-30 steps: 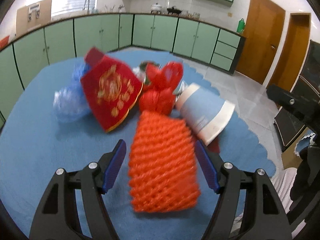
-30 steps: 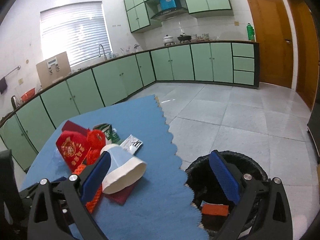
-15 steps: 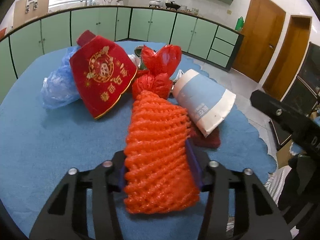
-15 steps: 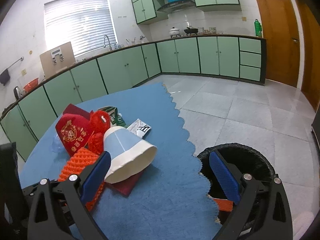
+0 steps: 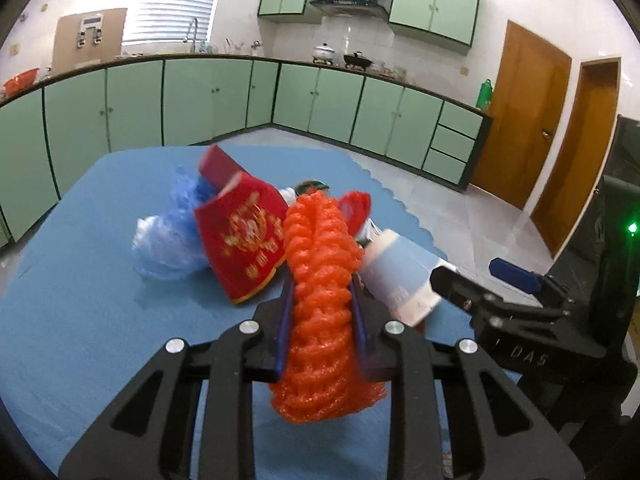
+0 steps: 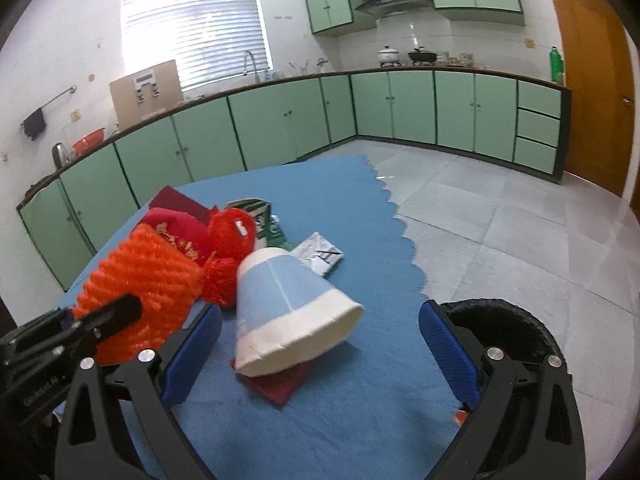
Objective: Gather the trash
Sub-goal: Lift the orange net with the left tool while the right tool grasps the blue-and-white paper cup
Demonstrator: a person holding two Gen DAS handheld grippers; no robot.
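Where fingers (image 5: 286, 328) stood spread, left gripper (image 5: 320, 320) now closing, pinching orange foam net (image 5: 320, 280), lifted off blue table (image 5: 100, 320).

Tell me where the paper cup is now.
In the right wrist view, the paper cup lies on its side on the blue tablecloth, right of the orange foam net.

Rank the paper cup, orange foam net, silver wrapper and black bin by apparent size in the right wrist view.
1. Paper cup and orange foam net: alike, both near the camera, so unranked.
2. Black bin: partly hidden by the right gripper.
3. Silver wrapper: clearly smallest.
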